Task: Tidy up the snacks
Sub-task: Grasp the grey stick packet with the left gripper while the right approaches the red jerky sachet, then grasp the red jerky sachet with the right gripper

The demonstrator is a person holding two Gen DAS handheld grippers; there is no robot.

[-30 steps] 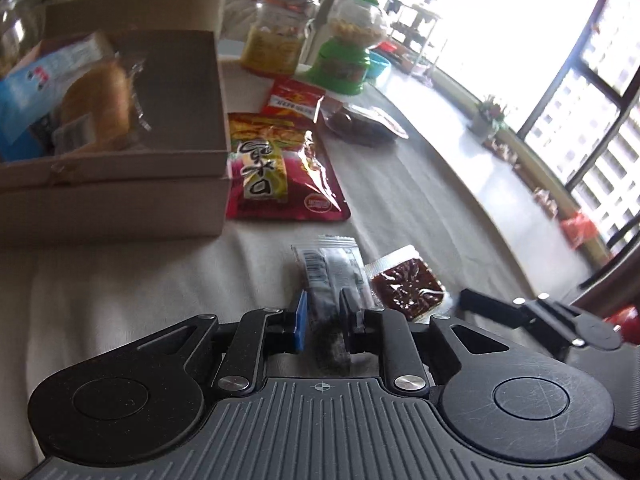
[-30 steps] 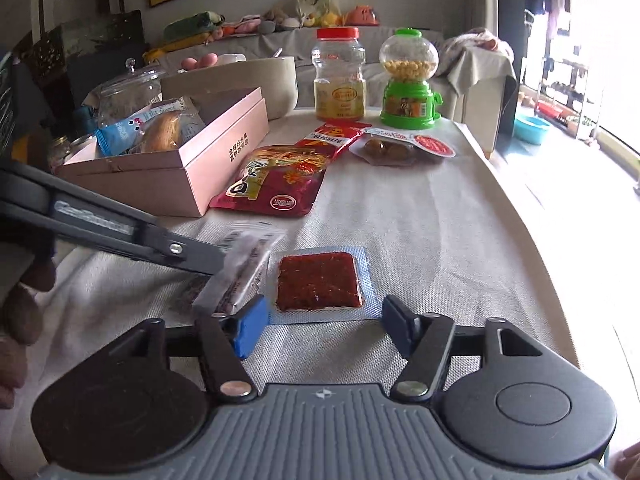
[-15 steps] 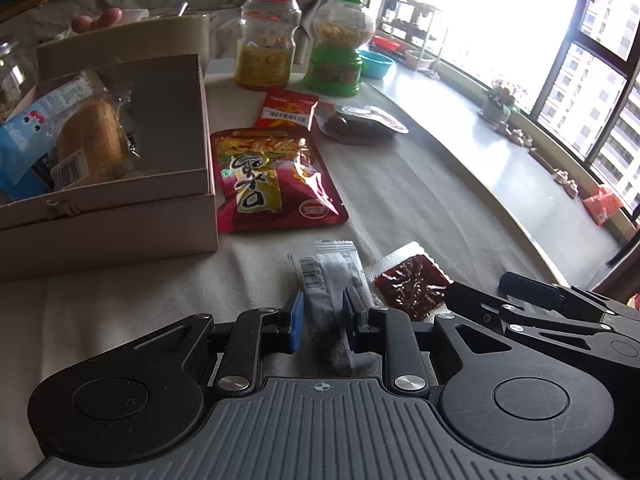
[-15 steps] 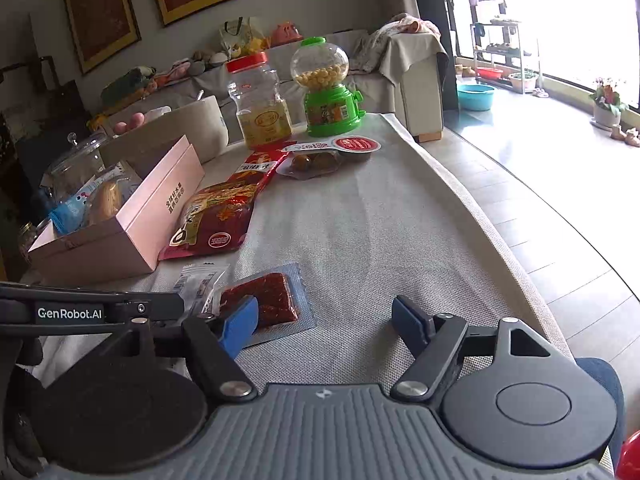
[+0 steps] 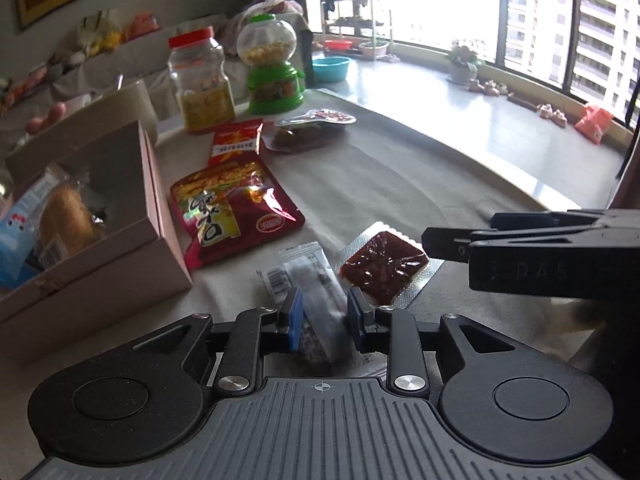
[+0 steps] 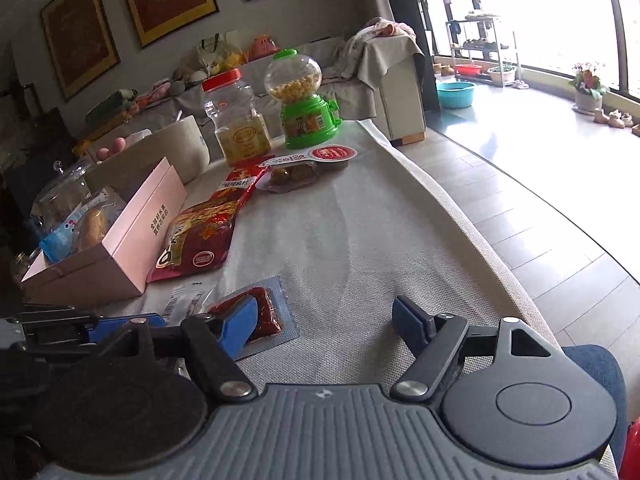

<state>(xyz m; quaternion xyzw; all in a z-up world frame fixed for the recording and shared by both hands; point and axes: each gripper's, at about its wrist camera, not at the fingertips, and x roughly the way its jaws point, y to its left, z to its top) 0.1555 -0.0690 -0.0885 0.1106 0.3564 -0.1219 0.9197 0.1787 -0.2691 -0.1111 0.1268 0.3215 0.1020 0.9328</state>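
My left gripper (image 5: 323, 320) is shut on a clear snack stick packet (image 5: 310, 280) with a barcode, low over the table; the packet also shows in the right wrist view (image 6: 185, 300). A square packet of dark red snack (image 5: 382, 268) lies just right of it, and in the right wrist view (image 6: 260, 312) it sits behind my left fingertip. My right gripper (image 6: 326, 320) is open and empty above the cloth. The pink box (image 5: 80, 240) at the left holds a wrapped bun (image 5: 66, 216).
A large red snack bag (image 5: 228, 212), a small red packet (image 5: 236, 142) and a clear tray of brown snacks (image 5: 308, 130) lie beyond. A red-lidded jar (image 5: 200, 80) and a green candy dispenser (image 5: 272, 68) stand at the far end. The table edge runs along the right.
Both grippers have swung to the right, so the window side fills more of each view. The left stays shut on the stick packet. The right gripper has drawn off the red square packet.
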